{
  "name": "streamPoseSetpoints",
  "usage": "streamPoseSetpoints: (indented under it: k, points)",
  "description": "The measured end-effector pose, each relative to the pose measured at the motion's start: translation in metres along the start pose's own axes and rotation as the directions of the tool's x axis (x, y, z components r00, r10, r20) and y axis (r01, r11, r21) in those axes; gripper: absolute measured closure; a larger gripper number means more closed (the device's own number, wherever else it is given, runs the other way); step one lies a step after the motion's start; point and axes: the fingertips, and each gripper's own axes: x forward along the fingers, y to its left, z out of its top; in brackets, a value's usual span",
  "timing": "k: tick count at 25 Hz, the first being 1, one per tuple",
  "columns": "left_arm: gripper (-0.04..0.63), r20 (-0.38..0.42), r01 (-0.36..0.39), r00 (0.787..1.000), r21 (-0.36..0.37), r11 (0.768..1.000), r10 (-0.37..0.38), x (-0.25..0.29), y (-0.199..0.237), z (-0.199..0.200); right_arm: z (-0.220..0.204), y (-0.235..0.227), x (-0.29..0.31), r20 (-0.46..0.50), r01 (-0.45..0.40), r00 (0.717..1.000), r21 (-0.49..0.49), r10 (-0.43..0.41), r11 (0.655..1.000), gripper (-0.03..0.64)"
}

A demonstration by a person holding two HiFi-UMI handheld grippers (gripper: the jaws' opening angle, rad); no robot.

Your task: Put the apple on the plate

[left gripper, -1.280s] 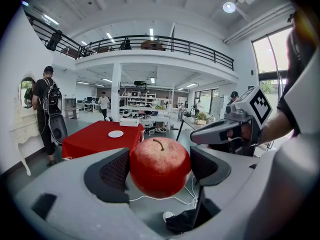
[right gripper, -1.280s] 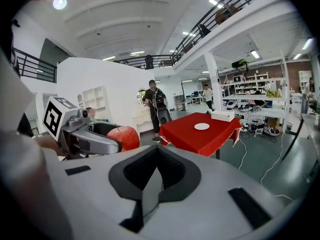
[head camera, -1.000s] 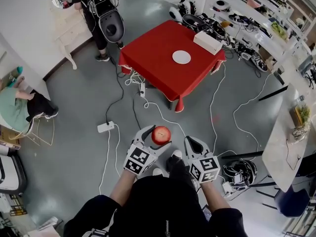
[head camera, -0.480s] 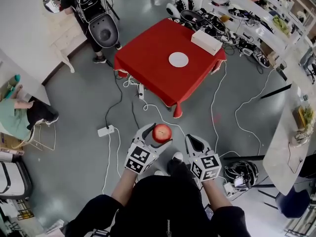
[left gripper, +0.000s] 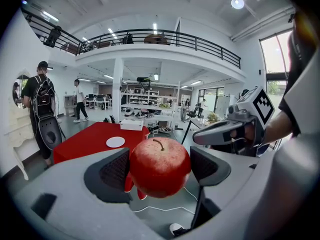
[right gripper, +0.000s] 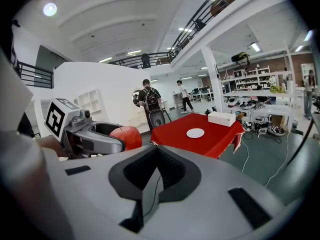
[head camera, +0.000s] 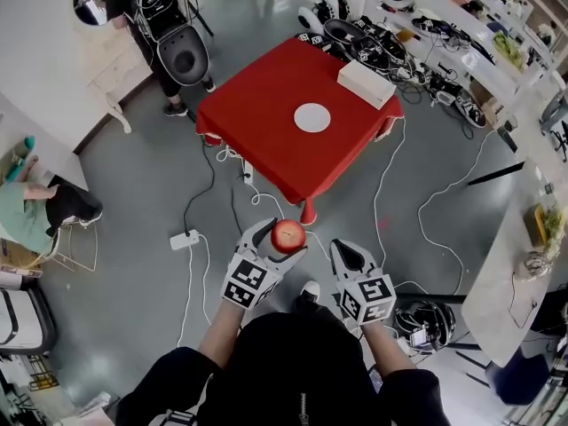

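Observation:
A red apple (head camera: 287, 235) (left gripper: 160, 167) is held between the jaws of my left gripper (head camera: 277, 238) (left gripper: 159, 169), which is shut on it above the grey floor. From the right gripper view the apple (right gripper: 126, 136) shows at the left, in the other gripper. My right gripper (head camera: 345, 254) (right gripper: 156, 176) hangs beside it, jaws shut and holding nothing. The white plate (head camera: 312, 117) (left gripper: 115, 142) (right gripper: 195, 133) lies on a red-clothed table (head camera: 266, 122) some way ahead of both grippers.
A white box (head camera: 366, 83) sits at the table's far right corner. Cables and a power strip (head camera: 185, 240) lie on the floor between me and the table. A person with a backpack (head camera: 160, 16) stands at the far left; benches with gear line the right.
The table and plate have drawn closer in the head view as I walk forward. The apple stays held in the left gripper; the right gripper stays shut.

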Motion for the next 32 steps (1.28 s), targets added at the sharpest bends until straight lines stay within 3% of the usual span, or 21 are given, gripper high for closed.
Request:
streamPoseSetpoints:
  k: [8, 15, 25, 32]
  points:
    - [0.209, 0.004, -0.045, 0.999, 0.003, 0.999, 0.045, 0.036, -0.007, 0.011, -0.004, -0.045, 0.0, -0.021, -0.033, 0.999, 0.007, 0.033, 0.999, 0.606]
    - [0.21, -0.016, -0.074, 0.997, -0.004, 0.997, 0.074, 0.04, -0.007, 0.012, -0.005, -0.054, -0.001, -0.027, -0.061, 0.998, 0.021, 0.062, 0.998, 0.606]
    - [0.209, -0.005, -0.071, 0.997, 0.045, 0.996, 0.071, 0.055, 0.0, 0.023, 0.004, -0.075, 0.007, 0.001, -0.045, 0.999, 0.022, 0.045, 0.999, 0.605]
    - [0.21, 0.011, -0.068, 0.998, 0.031, 0.997, 0.067, 0.073, 0.02, 0.027, 0.013, -0.082, 0.022, 0.003, -0.045, 0.999, 0.02, 0.045, 0.999, 0.605]
